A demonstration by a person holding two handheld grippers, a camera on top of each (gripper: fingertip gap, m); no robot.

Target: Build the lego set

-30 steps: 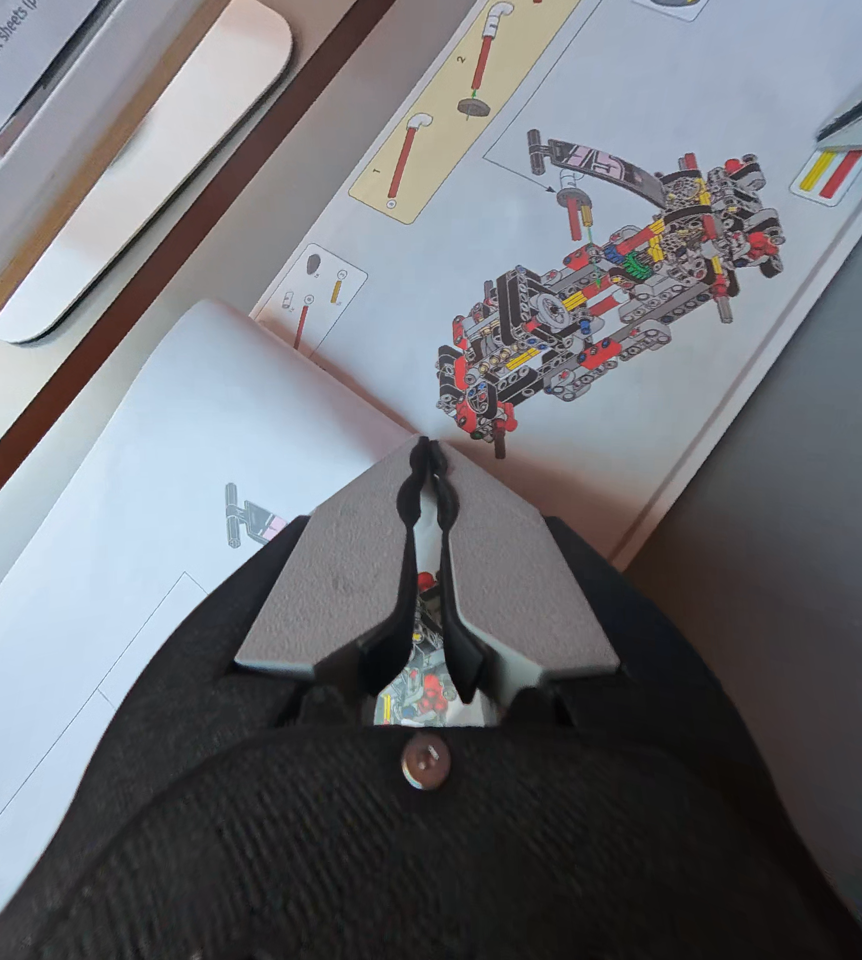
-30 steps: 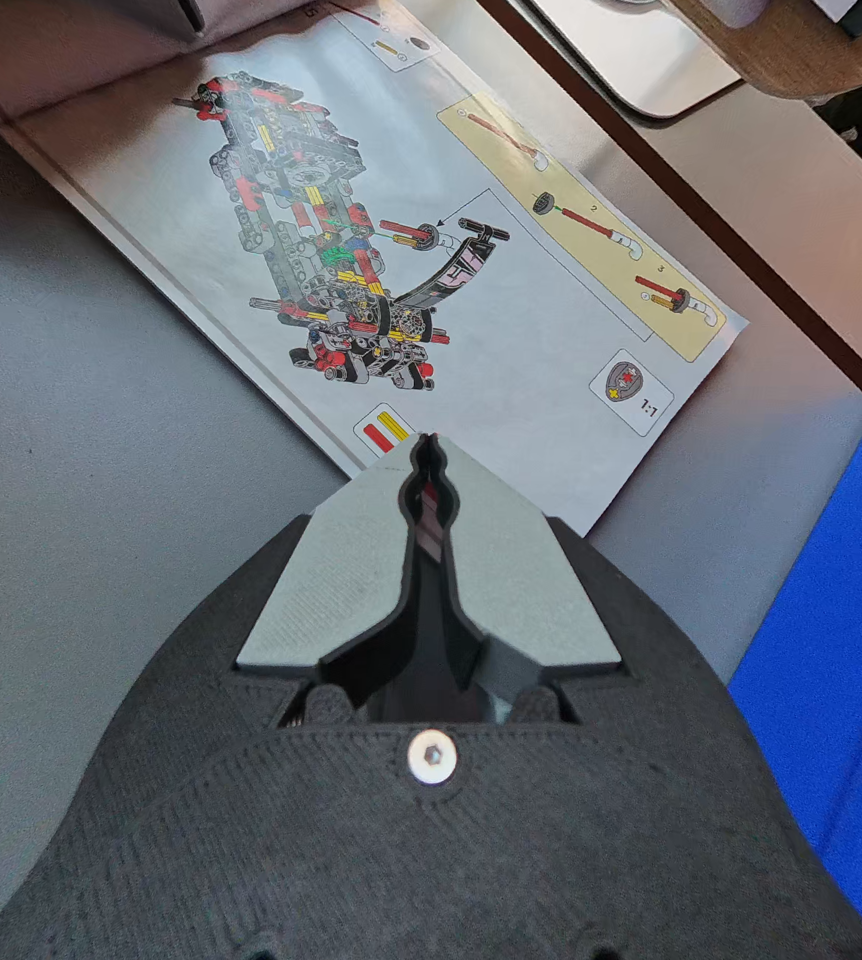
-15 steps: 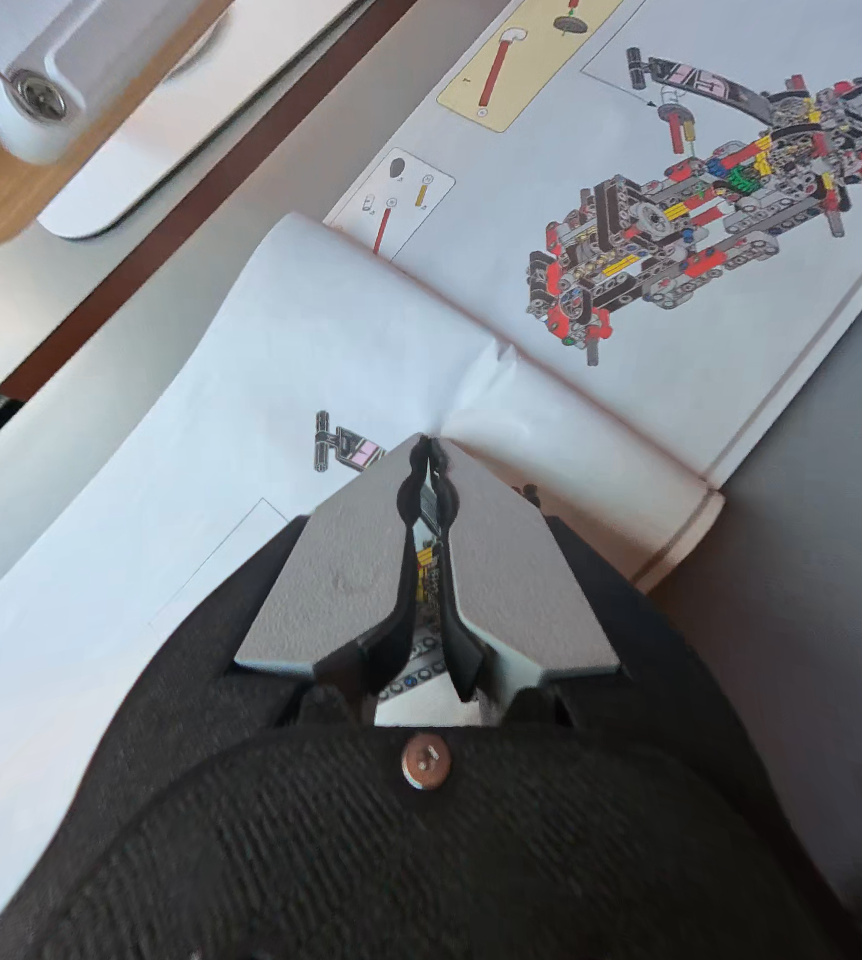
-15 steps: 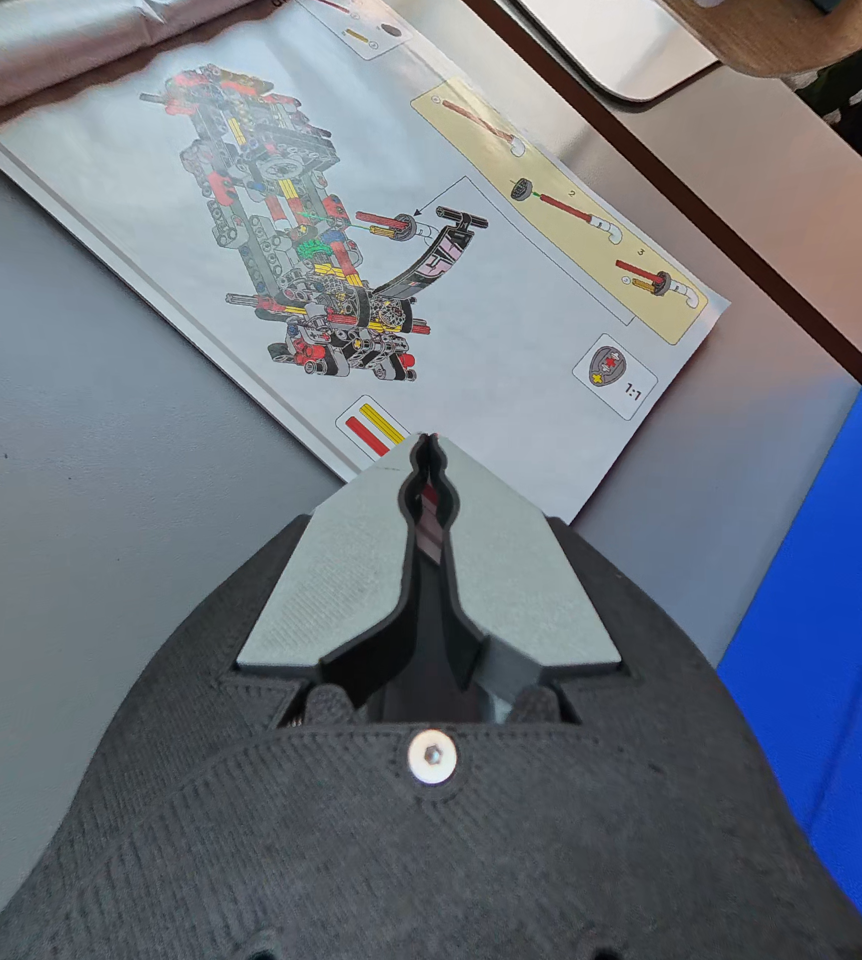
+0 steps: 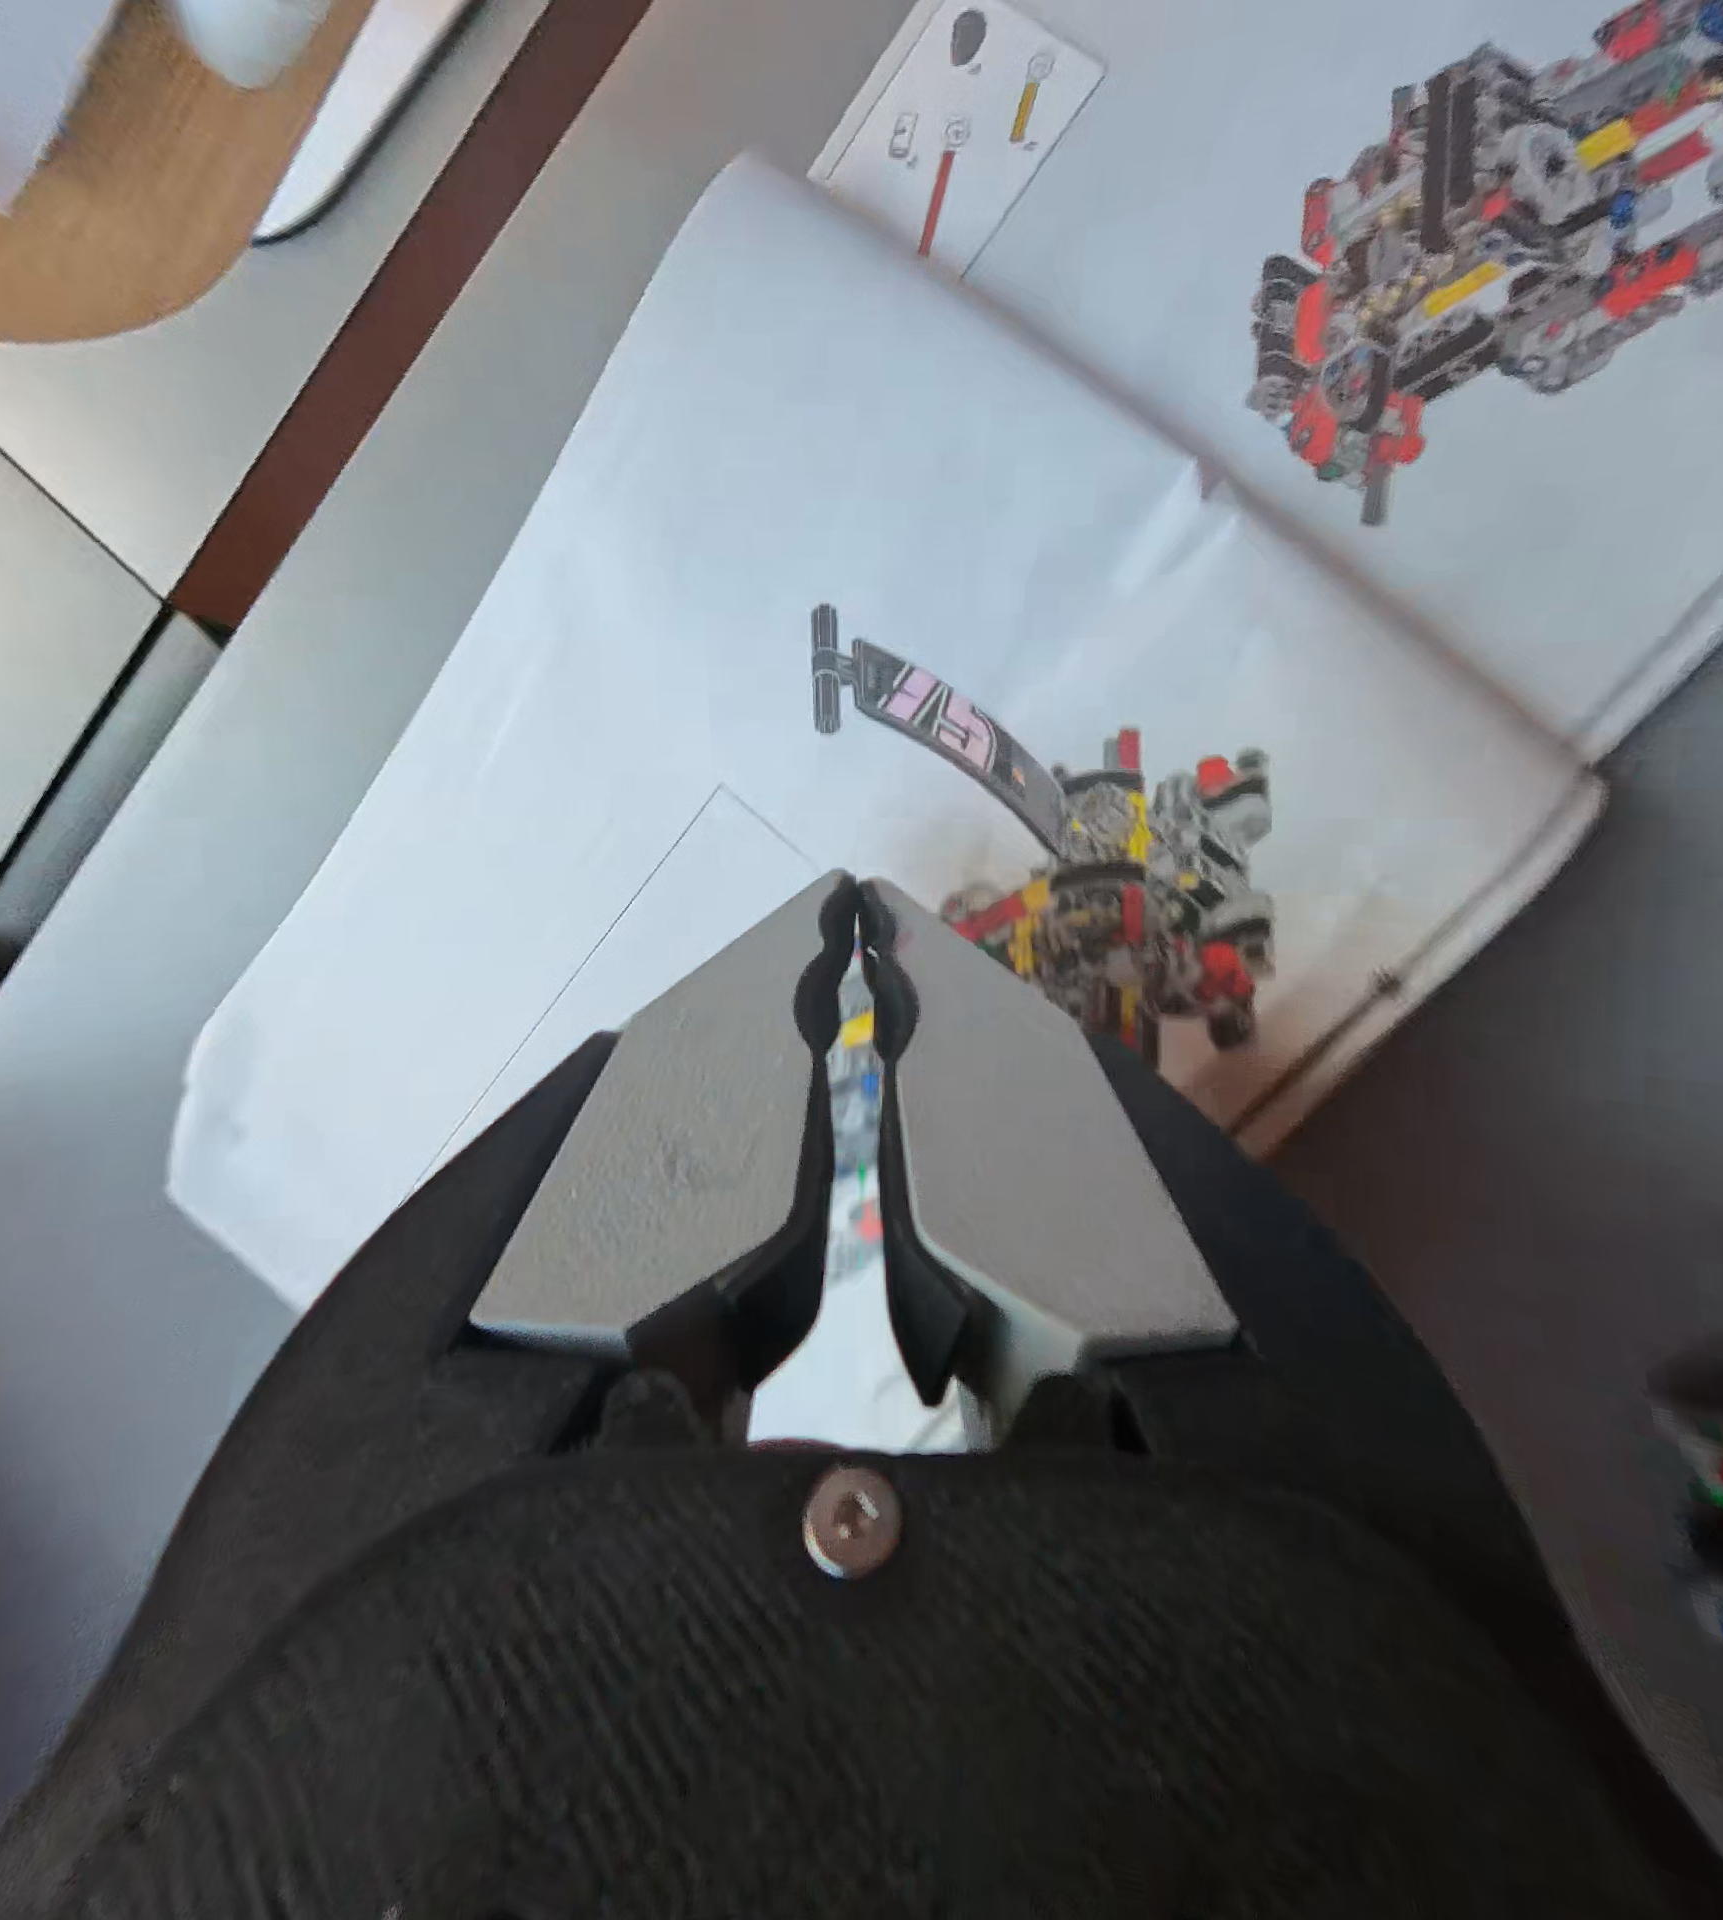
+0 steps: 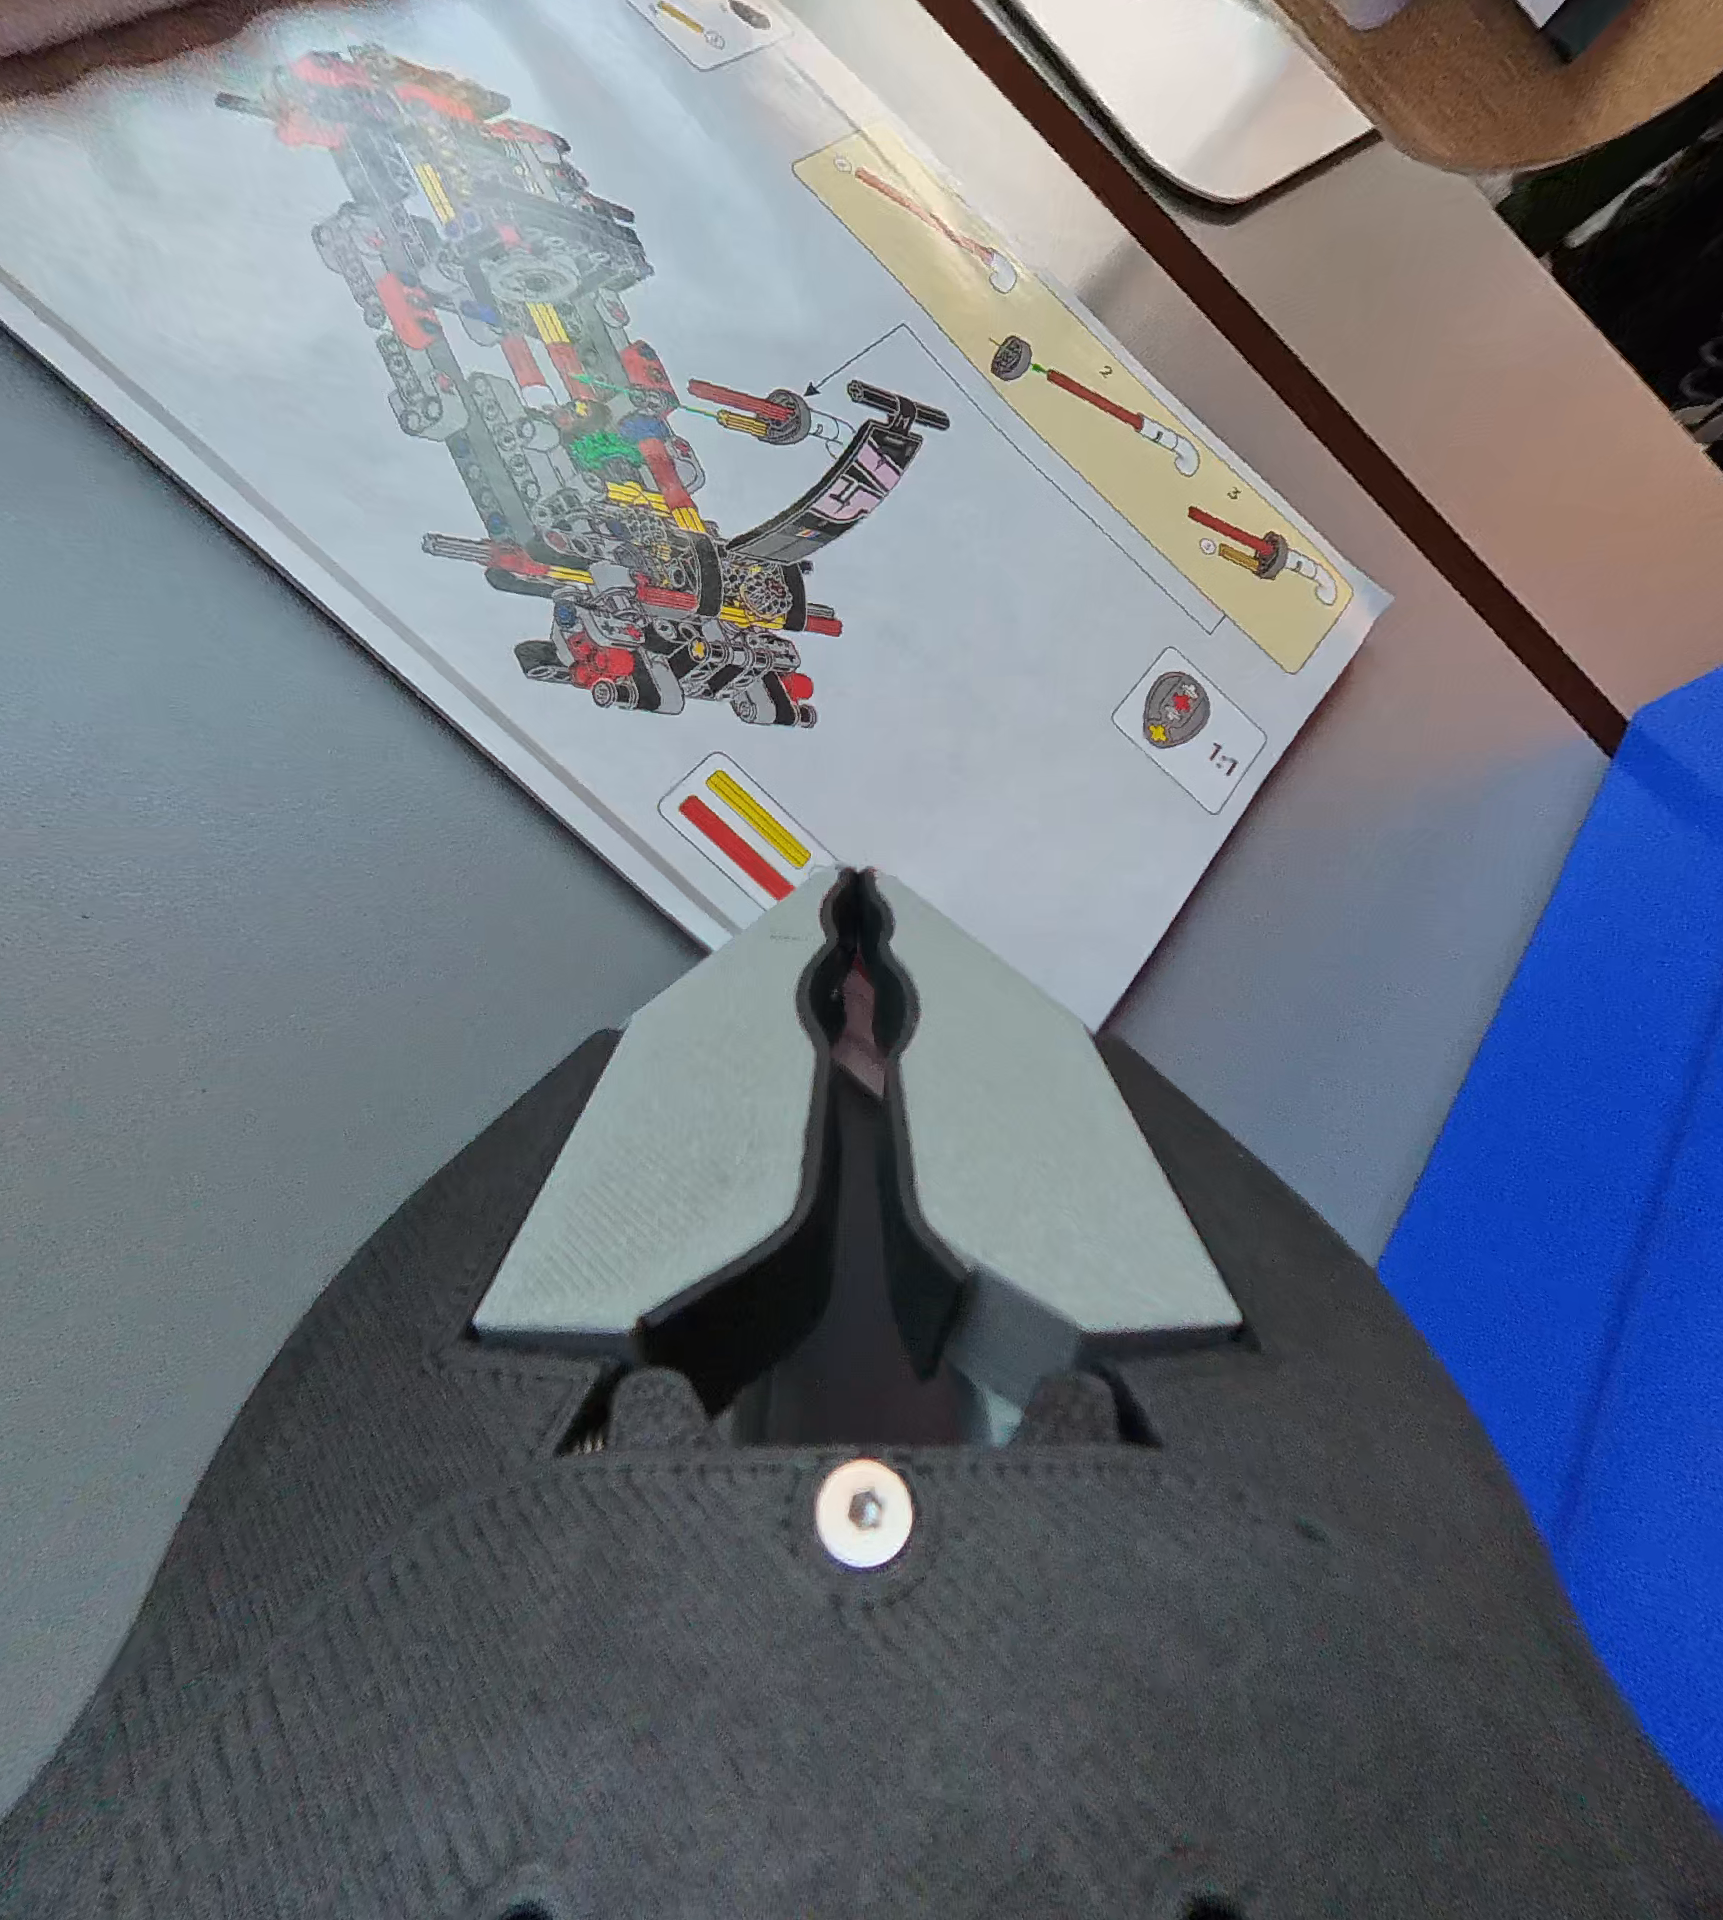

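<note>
booklet (image 6: 992, 727): white pages; printed model in grey, black, red and yellow with green and blue specks; pale yellow panel far right; red and yellow bars in a boxed inset near the corner
turned page (image 5: 732, 520): white, thin black outline, black curved piece with pink marks
table (image 6: 161, 935): plain grey
strip (image 6: 1356, 436): dark brown
sheet (image 6: 1615, 1039): bright blue
fingers (image 6: 691, 1164): light grey, black inner edges
housing (image 6: 836, 1714): black, ribbed
</note>
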